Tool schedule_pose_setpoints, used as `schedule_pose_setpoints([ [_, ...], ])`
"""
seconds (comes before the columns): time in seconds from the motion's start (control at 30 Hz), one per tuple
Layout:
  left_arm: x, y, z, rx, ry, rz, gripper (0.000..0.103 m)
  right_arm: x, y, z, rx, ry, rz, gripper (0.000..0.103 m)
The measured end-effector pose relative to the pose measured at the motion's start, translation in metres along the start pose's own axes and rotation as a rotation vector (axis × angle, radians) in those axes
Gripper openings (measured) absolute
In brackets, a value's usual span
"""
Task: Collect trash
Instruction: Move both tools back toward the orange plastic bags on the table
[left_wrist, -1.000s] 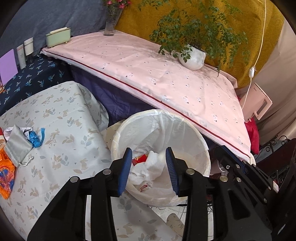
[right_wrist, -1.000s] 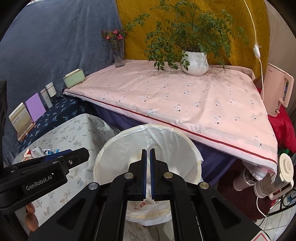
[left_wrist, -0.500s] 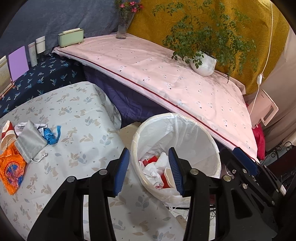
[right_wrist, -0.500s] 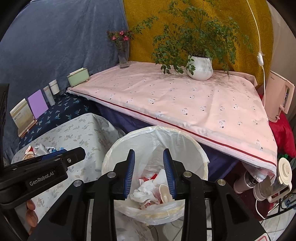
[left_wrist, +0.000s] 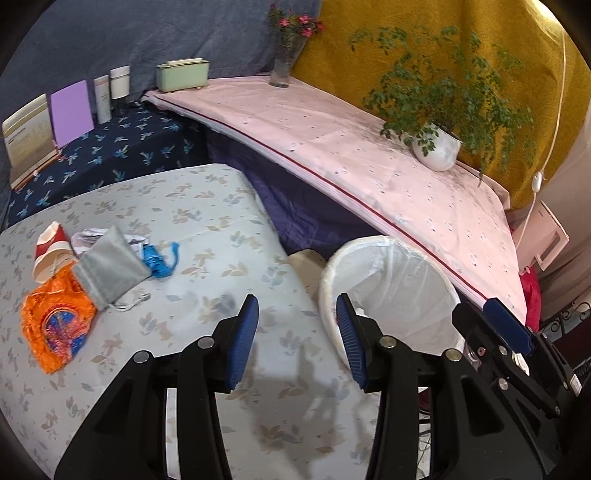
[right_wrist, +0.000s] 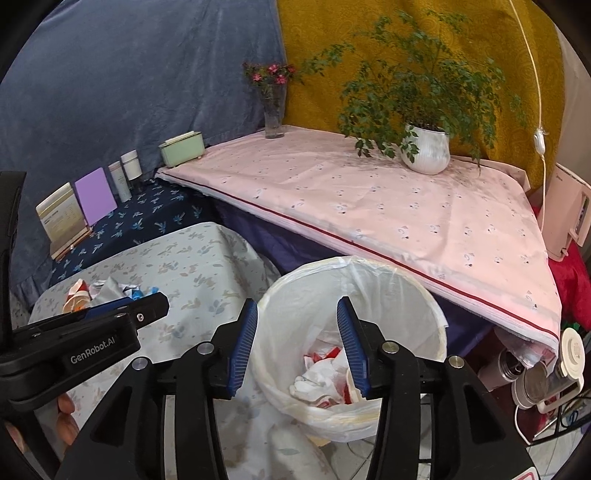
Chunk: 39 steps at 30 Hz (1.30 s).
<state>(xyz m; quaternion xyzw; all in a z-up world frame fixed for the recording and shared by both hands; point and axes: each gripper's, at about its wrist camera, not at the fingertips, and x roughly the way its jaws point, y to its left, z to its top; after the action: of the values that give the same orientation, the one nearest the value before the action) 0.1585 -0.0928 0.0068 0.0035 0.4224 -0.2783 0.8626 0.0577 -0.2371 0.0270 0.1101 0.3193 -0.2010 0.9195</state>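
Note:
A white bin lined with a clear bag stands beside the leaf-print table and holds crumpled white and red trash. It also shows in the left wrist view. On the table lie an orange wrapper, a grey pouch, a blue scrap, a red-white paper cup and white paper. My left gripper is open and empty over the table's right edge. My right gripper is open and empty above the bin.
A pink-covered table holds a potted plant, a flower vase and a green box. Books and bottles stand on a dark blue surface. A pink kettle and appliances sit at right.
My right gripper has opened over the bin and is empty. My left gripper has swung left from over the bin toward the table, staying open.

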Motion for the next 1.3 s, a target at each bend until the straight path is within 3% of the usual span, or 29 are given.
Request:
schedule_pose_setpoints([
  [0.1,-0.007,0.019,-0.002,-0.024,-0.011,0.033,0.045,-0.002,0.017,-0.001,-0.025,0.0,0.019,0.044],
  [0.17,-0.013,0.034,-0.004,-0.045,-0.023,0.057,0.054,-0.004,0.027,-0.001,-0.04,0.0,0.029,0.045],
  [0.4,-0.029,0.086,-0.014,-0.108,-0.038,0.13,0.057,-0.006,0.063,-0.005,-0.08,0.008,0.073,0.045],
  [0.47,-0.034,0.104,-0.019,-0.131,-0.042,0.158,0.065,-0.006,0.072,-0.007,-0.091,0.013,0.084,0.046],
  [0.53,-0.037,0.117,-0.024,-0.147,-0.047,0.185,0.068,-0.007,0.083,-0.01,-0.1,0.017,0.097,0.053],
  [0.9,-0.043,0.203,-0.048,-0.273,-0.015,0.286,0.069,0.001,0.14,-0.029,-0.164,0.058,0.158,0.055],
  [1.3,-0.02,0.254,-0.051,-0.351,0.04,0.272,0.067,0.028,0.188,-0.046,-0.217,0.123,0.199,0.055],
])
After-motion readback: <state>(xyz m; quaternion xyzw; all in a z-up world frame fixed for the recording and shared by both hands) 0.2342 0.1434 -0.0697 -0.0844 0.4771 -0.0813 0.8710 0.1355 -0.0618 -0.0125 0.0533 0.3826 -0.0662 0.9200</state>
